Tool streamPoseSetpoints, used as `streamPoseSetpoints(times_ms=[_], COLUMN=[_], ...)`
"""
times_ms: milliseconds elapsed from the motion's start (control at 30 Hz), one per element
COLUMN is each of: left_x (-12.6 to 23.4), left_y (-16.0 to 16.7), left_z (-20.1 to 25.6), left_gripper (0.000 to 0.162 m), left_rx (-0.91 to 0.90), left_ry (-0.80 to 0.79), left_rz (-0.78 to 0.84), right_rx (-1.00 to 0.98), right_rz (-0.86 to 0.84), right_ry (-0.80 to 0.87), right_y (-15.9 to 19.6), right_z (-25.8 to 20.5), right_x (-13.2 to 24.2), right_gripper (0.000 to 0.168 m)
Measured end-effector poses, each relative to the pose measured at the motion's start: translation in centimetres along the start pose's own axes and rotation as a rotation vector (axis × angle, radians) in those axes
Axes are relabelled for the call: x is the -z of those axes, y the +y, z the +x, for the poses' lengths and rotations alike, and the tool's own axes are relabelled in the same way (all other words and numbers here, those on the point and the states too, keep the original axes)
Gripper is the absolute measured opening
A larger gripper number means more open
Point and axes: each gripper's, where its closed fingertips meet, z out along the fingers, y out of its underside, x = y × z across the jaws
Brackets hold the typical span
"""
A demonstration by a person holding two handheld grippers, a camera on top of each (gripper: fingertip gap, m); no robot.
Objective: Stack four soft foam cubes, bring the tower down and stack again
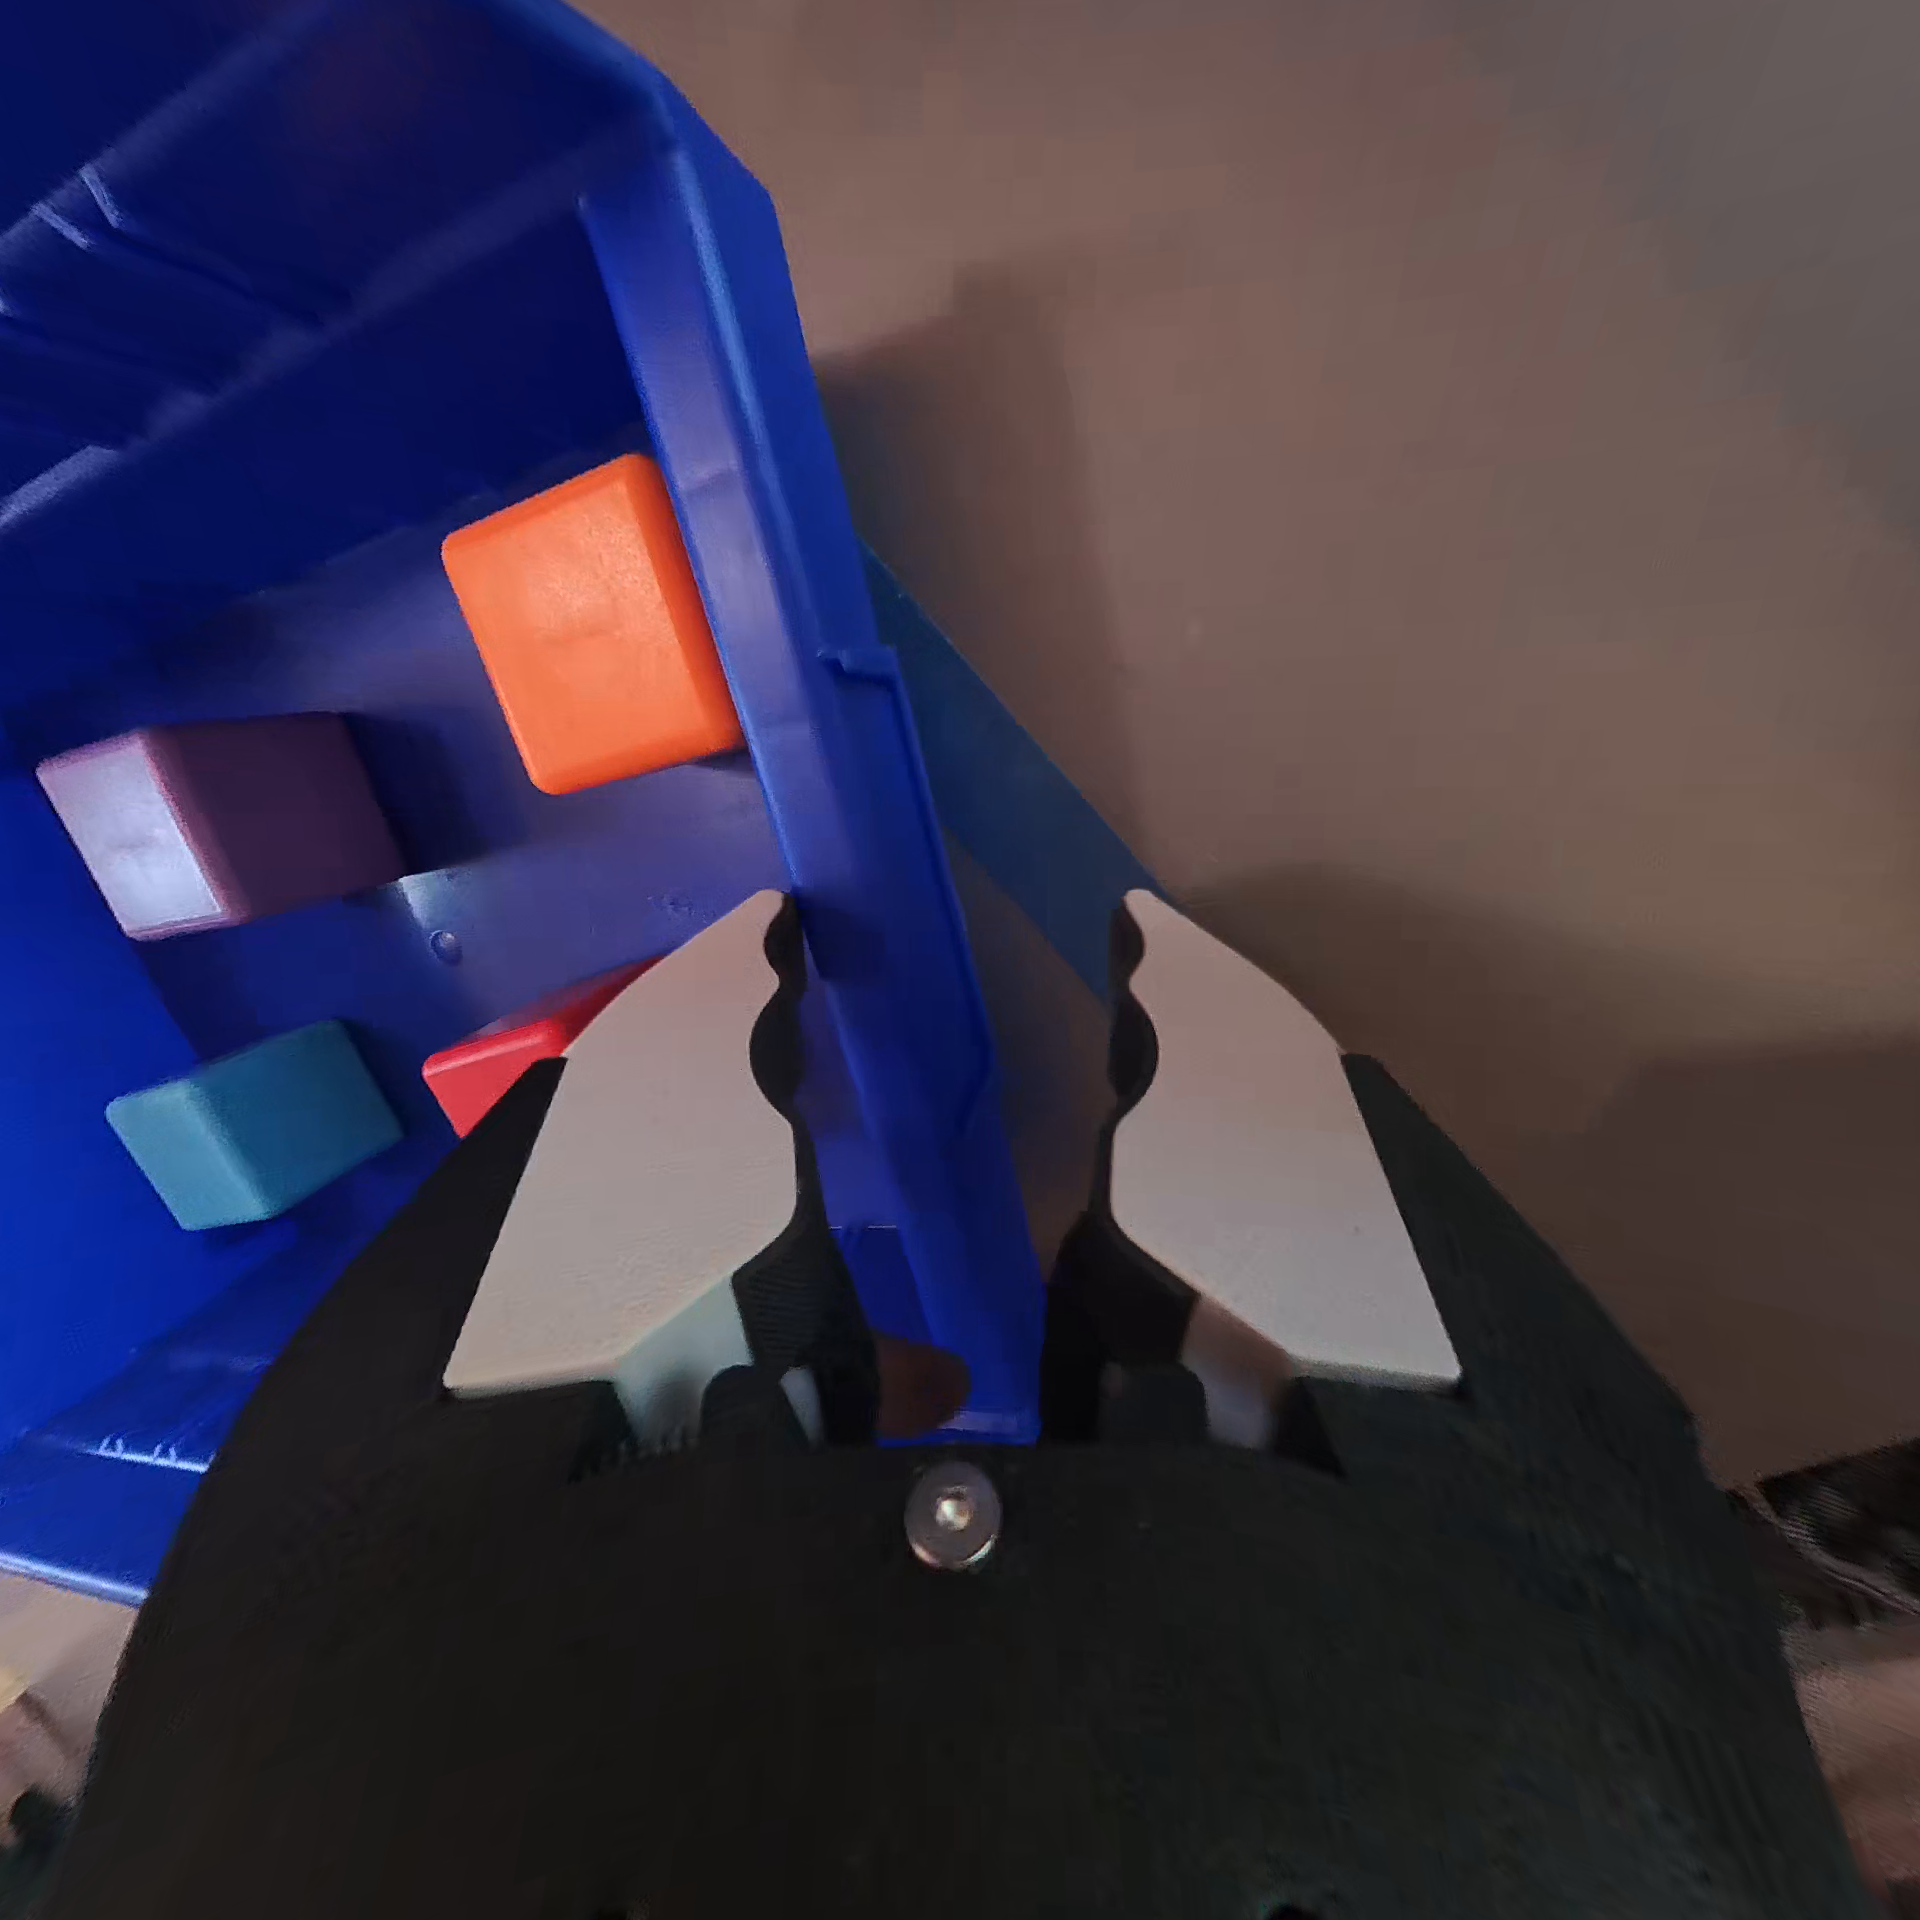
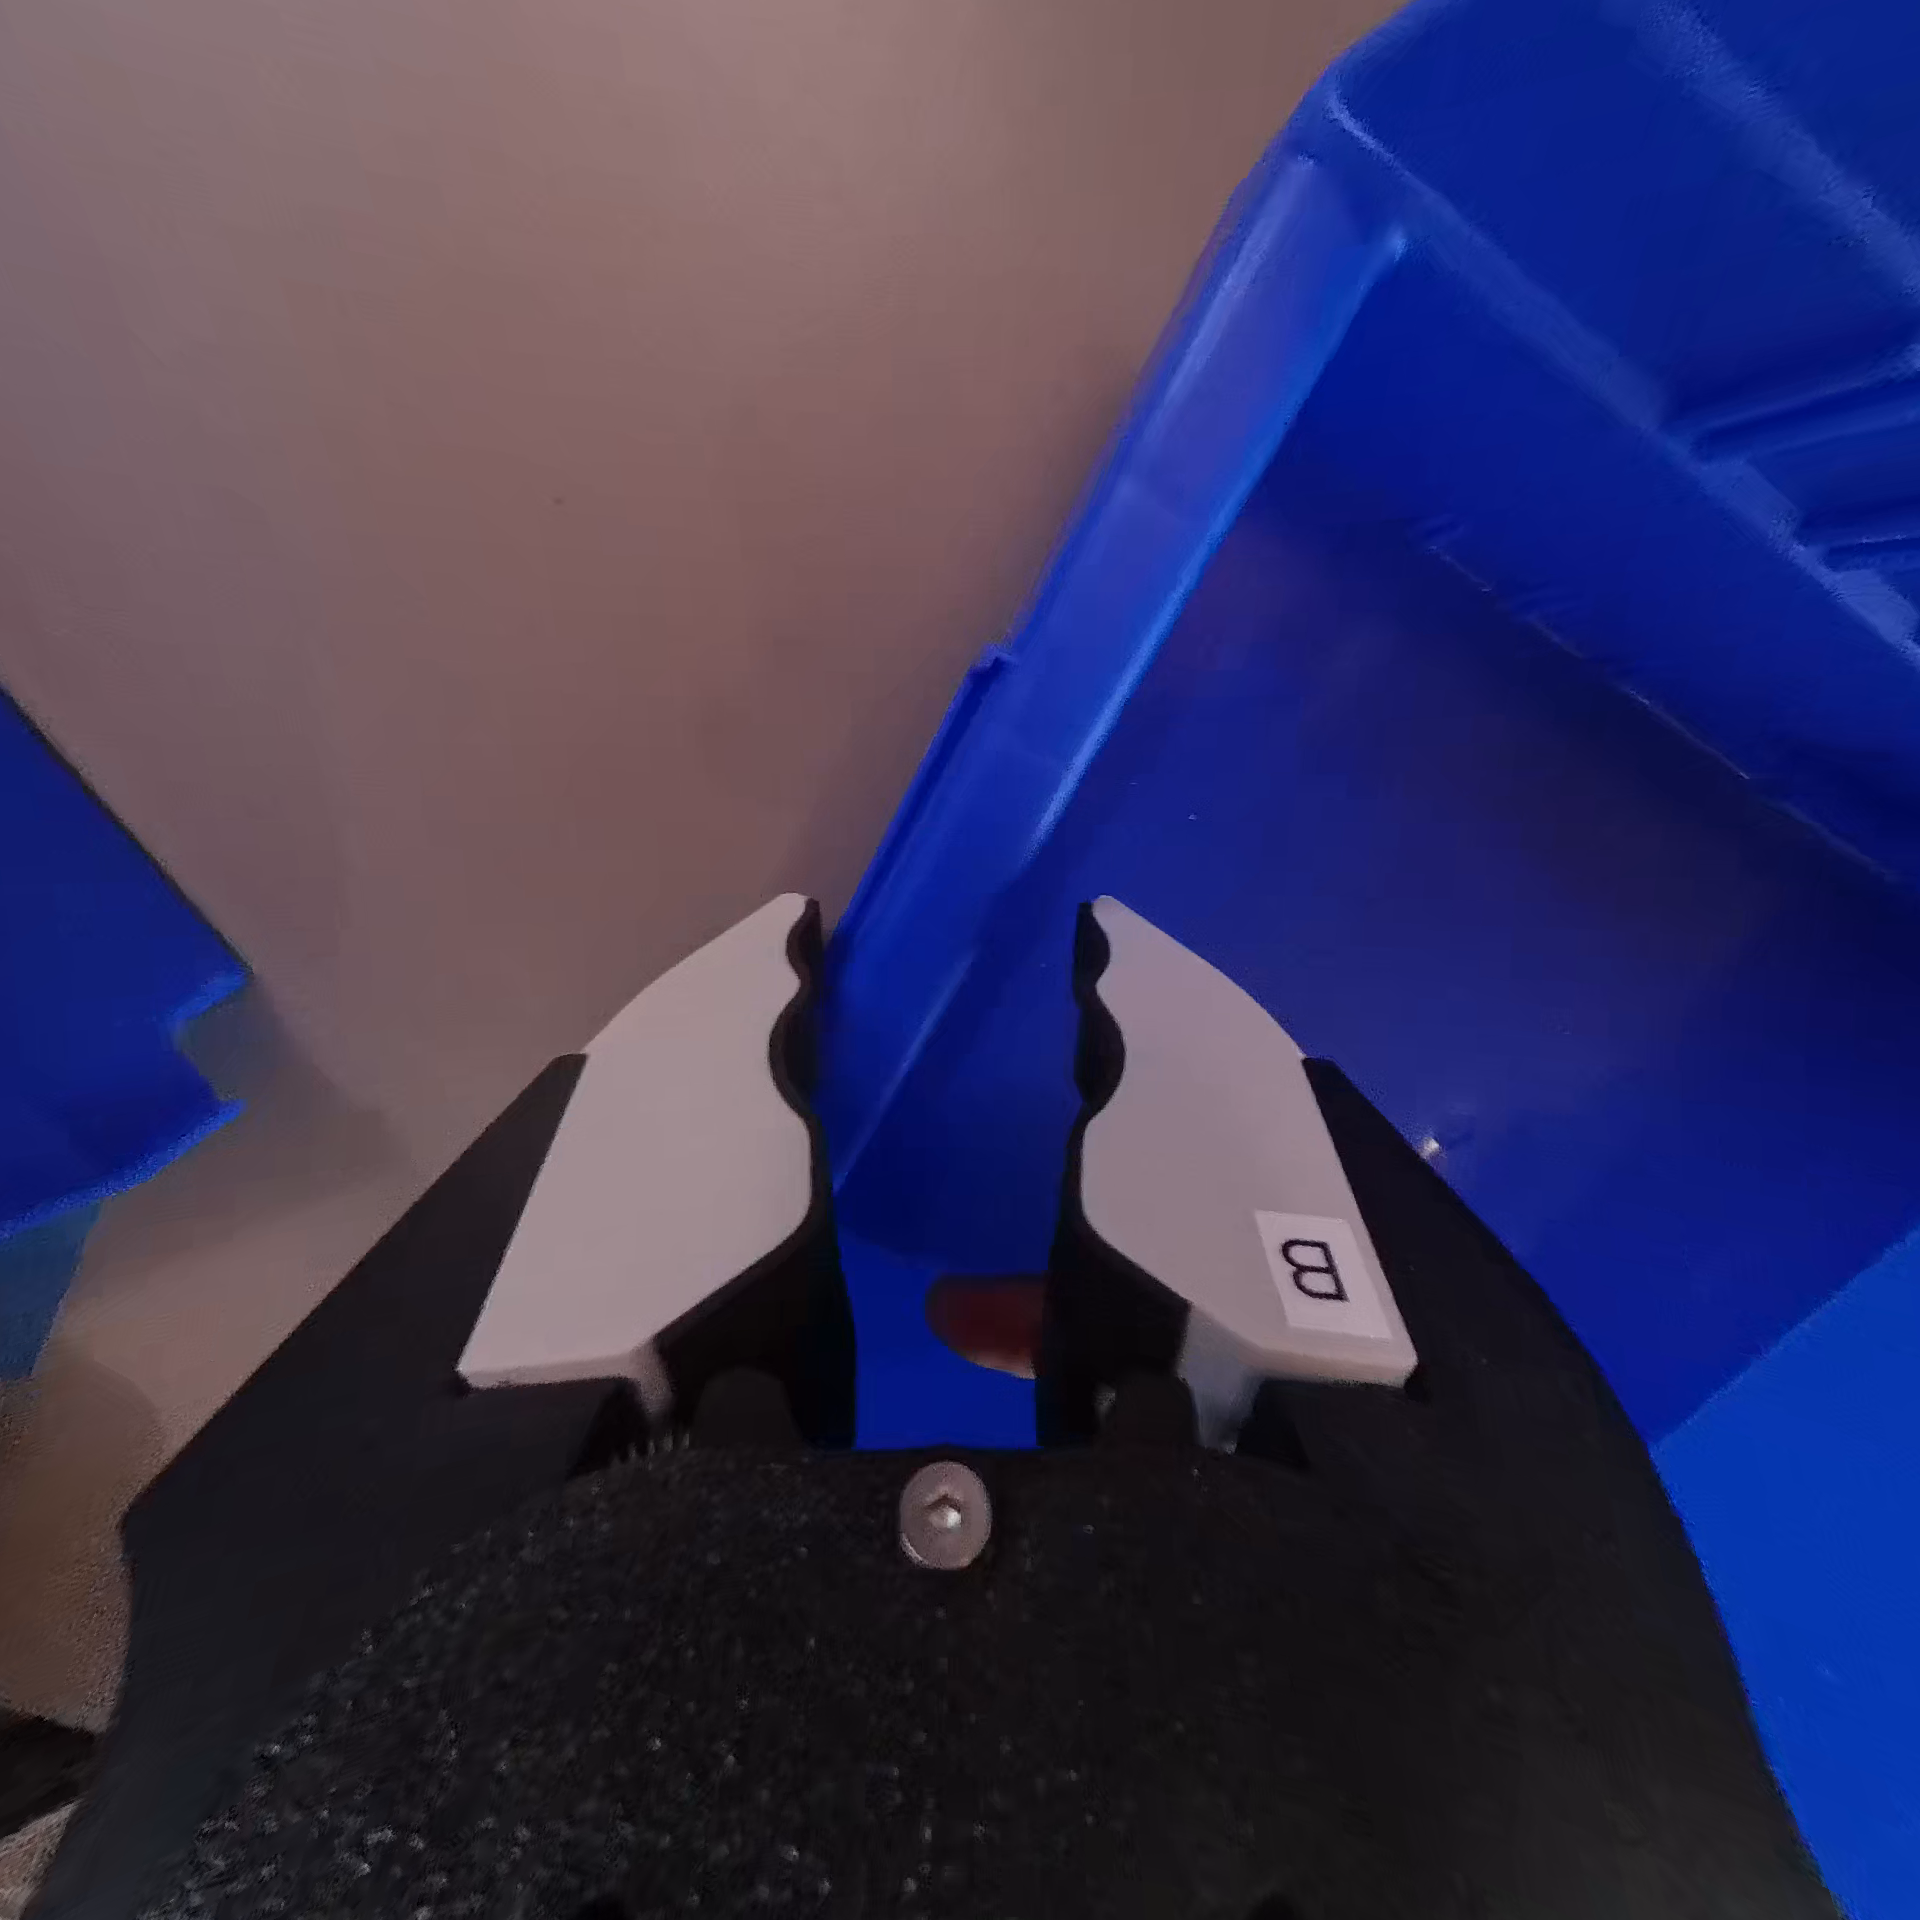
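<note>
Here, the blue bin fills the upper left of your left view, tilted, its side wall running down between your left gripper fingers. The jaws straddle that wall; the inner finger looks against it, the outer shows a gap, so whether it truly pinches, you cannot tell. Your right gripper likewise straddles a blue bin wall; its left finger sits close on the wall, the right finger stands off, so grip again uncertain. A second piece of blue plastic shows far left of the right gripper; whether it belongs to the same bin is unclear.

Cubes: all four lie loose on the bin floor, left of the left gripper, none stacked.
- orange cube: ahead-left, touching the wall you straddle.
- purple cube: further left, well apart from orange.
- teal cube: nearest, left of the inner finger.
- red cube: just beside the inner finger, partly hidden behind it.

Handling, by judgement: foam is light and will squash, so close gently on two opposite flat faces at mid-height; a hard squeeze will bulge it and it may settle crooked on release. Rounded edges give poor purchase at corners. Orange against the wall leaves little finger room on that side.
</note>
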Motion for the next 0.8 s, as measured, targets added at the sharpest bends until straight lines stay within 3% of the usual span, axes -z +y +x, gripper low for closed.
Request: streamPoseSetpoints(times_ms=[67, 133, 333, 600, 800], left_x=[-0.2, -0.4, -0.4, -0.6, -0.6], left_y=[0.4, 0.8, 3.3, 9.0, 12.2], left_z=[-0.5, -1.3, -2.8, -6.4, -8.2], left_gripper=[0.047, 0.034, 0.030, 0.027, 0.028], left_rx=[-0.024, -0.048, -0.137, -0.145, -0.168], left_ry=[-0.022, -0.066, -0.012, 0.051, 0.060], left_rz=[-0.019, -0.026, 0.001, 0.025, 0.081], right_rx=[0.029, 0.060, 0.207, 0.399, 0.541], right_rz=[0.000, -0.016, -0.067, -0.179, -0.162], right_ry=[-0.014, -0.003, -0.018, 0.102, 0.193], right_y=[0.0, 0.4, 3.1, 11.9, 19.3], right_z=[-0.5, -0.7, -1.9, -2.4, -1.3], right_x=[0.0, 0.1, 0.7, 2.6, 4.1], right_gripper=[0.033, 0.033, 0.033, 0.030, 0.026])
